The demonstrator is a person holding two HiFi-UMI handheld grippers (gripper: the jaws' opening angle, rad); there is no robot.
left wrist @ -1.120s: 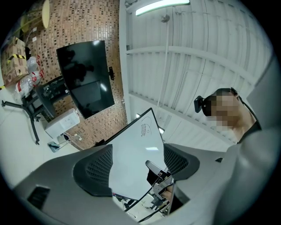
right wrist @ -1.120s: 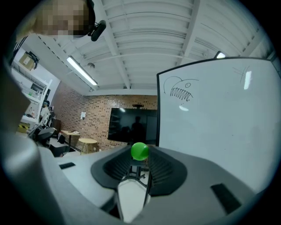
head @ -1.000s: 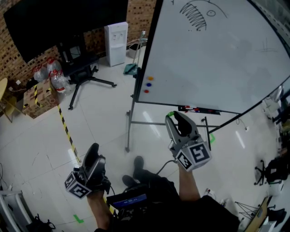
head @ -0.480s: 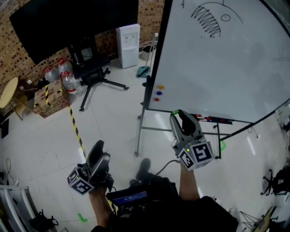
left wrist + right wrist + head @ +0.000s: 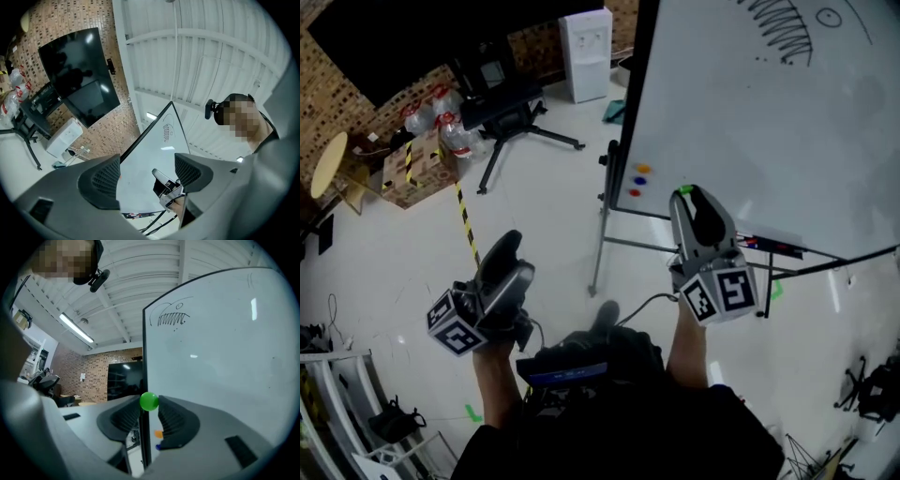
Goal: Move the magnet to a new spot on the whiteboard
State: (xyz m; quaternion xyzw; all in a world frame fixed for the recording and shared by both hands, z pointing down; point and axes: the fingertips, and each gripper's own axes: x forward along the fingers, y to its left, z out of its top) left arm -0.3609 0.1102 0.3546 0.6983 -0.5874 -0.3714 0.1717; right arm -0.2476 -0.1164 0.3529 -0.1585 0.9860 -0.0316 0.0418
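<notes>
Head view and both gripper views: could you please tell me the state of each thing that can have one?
Right gripper: shut on the green magnet.
Green magnet: pinched at the jaw tips.
Left gripper: open, nothing between its jaws.
Whiteboard: upright, a sketch at its top.
Orange magnet, blue magnet, red magnet: stuck near the whiteboard's lower left corner.

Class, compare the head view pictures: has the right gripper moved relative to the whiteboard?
Yes. The right gripper, holding the green magnet, has closed in on the whiteboard; its tip now reaches the board's bottom edge.
</notes>
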